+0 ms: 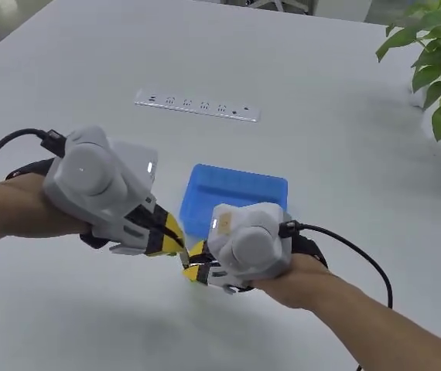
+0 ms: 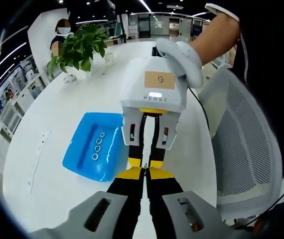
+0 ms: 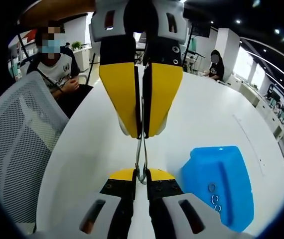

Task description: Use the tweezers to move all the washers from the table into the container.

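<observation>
Jaws first: your left gripper (image 2: 143,173) has its jaws pressed together on the tweezers (image 3: 141,149), a thin metal pair. Your right gripper (image 3: 141,175) is clamped on the same tweezers from the other end. The two grippers face each other tip to tip, yellow ends nearly touching, with the tweezers bridging the short gap between them. In the head view you hold them low over the white counter (image 1: 321,100), your left hand (image 1: 31,205) at the left and your right hand (image 1: 298,278) lower right. A black cable (image 1: 344,243) trails from the right gripper.

Just beyond the meeting tips the blue container (image 1: 240,184) sits flat on the counter. The washers (image 2: 98,146) lie inside it, five in a row on its floor in the left gripper view. The right gripper view shows a few of them in the same tray, off to the right of your jaws.

Farther back on the counter a white power strip (image 1: 197,106) lies well apart from the container. A green plant (image 1: 437,62) stands at the far right edge. A white mesh chair (image 3: 17,129) stands beside the counter, and a person (image 3: 57,64) sits behind it.
</observation>
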